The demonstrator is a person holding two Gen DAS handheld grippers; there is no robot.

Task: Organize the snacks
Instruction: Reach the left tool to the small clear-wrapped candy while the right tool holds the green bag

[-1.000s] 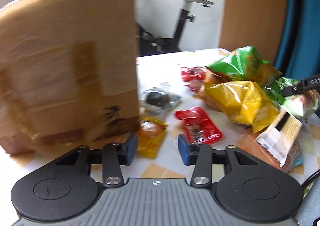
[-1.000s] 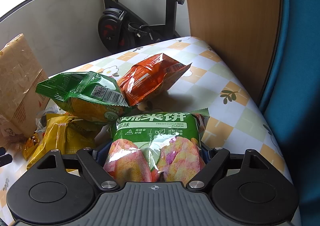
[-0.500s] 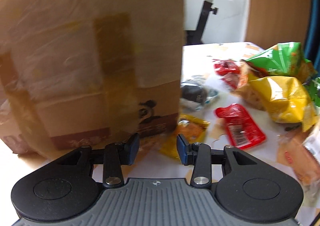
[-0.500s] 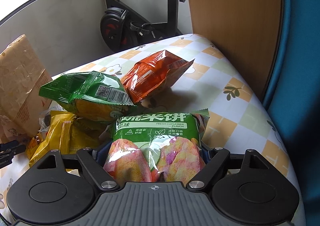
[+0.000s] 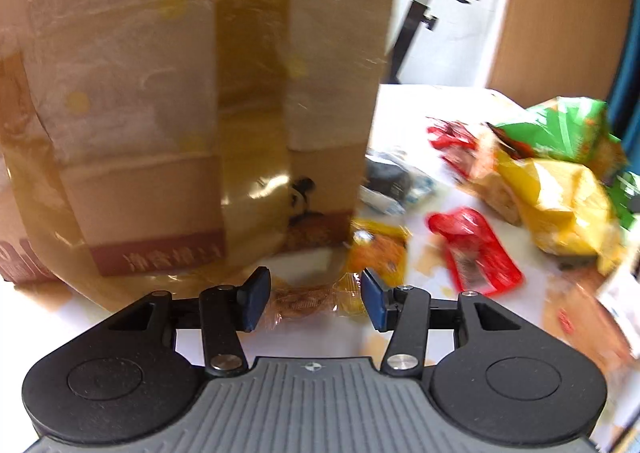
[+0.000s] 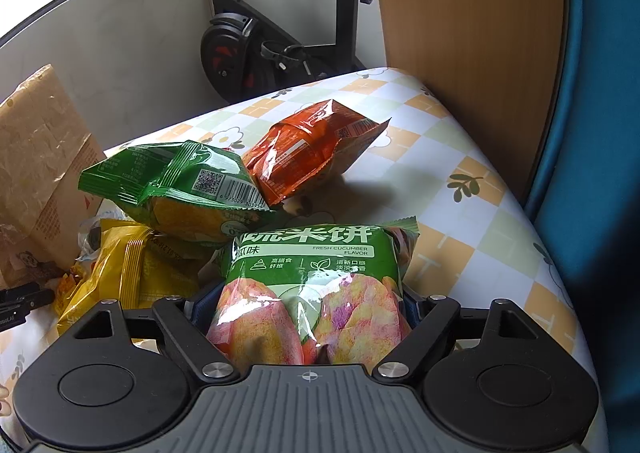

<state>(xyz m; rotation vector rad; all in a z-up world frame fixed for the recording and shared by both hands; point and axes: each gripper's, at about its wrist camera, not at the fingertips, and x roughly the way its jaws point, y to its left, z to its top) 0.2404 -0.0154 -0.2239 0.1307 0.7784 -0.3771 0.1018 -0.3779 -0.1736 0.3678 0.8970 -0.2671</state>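
While the right claw squeezes a shiny green rice cracker bag with pink and yellow pictures from both sides, the left claw is opening its jaws over a small clear wrapped snack that lies between them, not pinched. Both sit on the checked worktop. A tall brown cardboard box with tape stands just beyond the left claw. Near the cracker bag lie a green bag, an orange bag and a yellow bag.

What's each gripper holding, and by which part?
Right gripper: clamps cucumber rice-cracker bag by its lower sides. Left gripper: jaws opening around small clear-wrapped snack, no hold.
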